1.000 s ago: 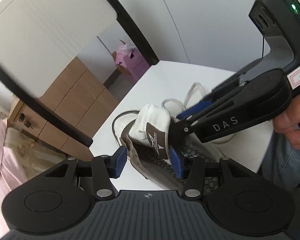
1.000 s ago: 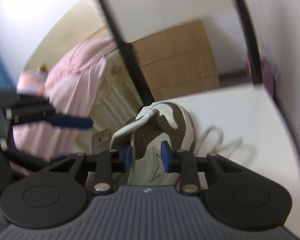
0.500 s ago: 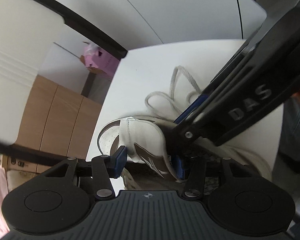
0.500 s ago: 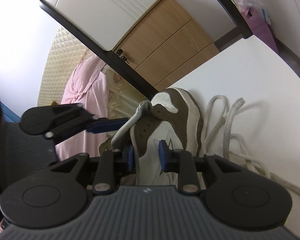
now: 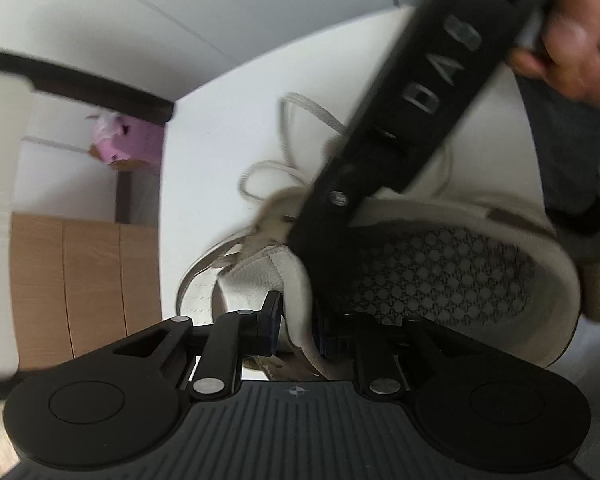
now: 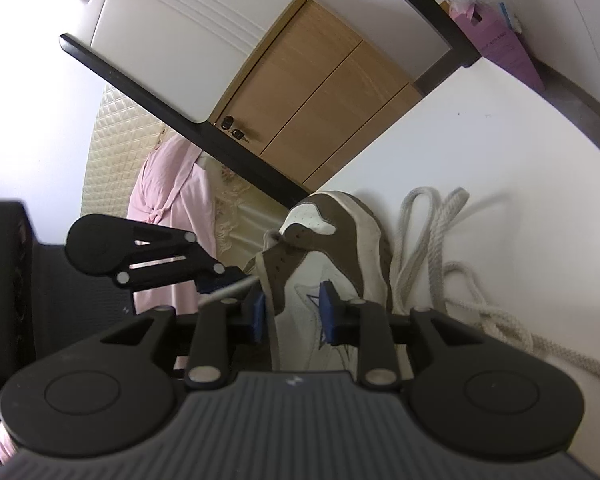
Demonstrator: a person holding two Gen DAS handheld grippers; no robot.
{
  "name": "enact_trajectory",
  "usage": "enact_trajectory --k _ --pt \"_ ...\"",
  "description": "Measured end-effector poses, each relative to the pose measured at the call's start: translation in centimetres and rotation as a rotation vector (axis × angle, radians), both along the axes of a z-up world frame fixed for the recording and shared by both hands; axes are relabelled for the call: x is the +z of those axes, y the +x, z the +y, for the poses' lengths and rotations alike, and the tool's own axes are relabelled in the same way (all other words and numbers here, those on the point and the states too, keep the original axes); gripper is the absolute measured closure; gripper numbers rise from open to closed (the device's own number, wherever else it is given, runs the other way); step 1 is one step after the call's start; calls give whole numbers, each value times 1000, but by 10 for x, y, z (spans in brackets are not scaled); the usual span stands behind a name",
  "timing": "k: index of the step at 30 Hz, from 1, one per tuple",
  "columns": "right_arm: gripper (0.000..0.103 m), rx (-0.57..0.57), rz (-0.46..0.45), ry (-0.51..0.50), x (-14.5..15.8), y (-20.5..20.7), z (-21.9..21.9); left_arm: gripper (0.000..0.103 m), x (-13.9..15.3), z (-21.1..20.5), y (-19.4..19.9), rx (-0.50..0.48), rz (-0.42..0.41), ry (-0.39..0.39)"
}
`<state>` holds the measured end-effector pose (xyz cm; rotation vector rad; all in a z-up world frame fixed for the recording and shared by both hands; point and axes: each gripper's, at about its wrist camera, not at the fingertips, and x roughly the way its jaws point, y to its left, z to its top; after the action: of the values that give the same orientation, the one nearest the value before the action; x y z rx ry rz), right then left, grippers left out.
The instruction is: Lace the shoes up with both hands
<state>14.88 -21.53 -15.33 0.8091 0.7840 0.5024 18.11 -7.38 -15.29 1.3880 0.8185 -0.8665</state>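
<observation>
Shoe tongue (image 5: 296, 280) newly inside narrowed left claw (image 5: 296, 326)

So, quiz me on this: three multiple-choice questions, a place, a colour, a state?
1. The loose lace lies: A in the shoe; B on the table beside the shoe; C on the floor.
2. Shoe colours: A white and brown; B red; C black.
3. The left gripper has its jaws: A wide apart; B gripping the lace; C gripping the tongue.
B: it lies on the table by the shoe. A: white panels, brown trim. C: the jaws have just been closing and pinch the tongue.
</observation>
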Motion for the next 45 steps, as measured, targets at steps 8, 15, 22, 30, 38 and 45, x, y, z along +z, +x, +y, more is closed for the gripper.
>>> enact_trajectory --k 8,15,22,30,38,45 --pt "71 -1 15 9 -3 3 -2 82 -18 -5 15 -27 53 24" --pt "69 24 1 -33 0 8 2 62 -17 5 19 75 45 -74" --pt "69 54 -29 -81 4 11 6 59 25 27 10 299 53 -309" --pt "67 70 -73 -169 14 0 10 59 57 66 -36 722 -82 -800" --pt "39 37 -100 -300 26 -16 17 59 45 79 -52 963 -169 -962" --pt "17 21 -102 -355 29 -21 32 85 21 87 -56 989 -166 -984"
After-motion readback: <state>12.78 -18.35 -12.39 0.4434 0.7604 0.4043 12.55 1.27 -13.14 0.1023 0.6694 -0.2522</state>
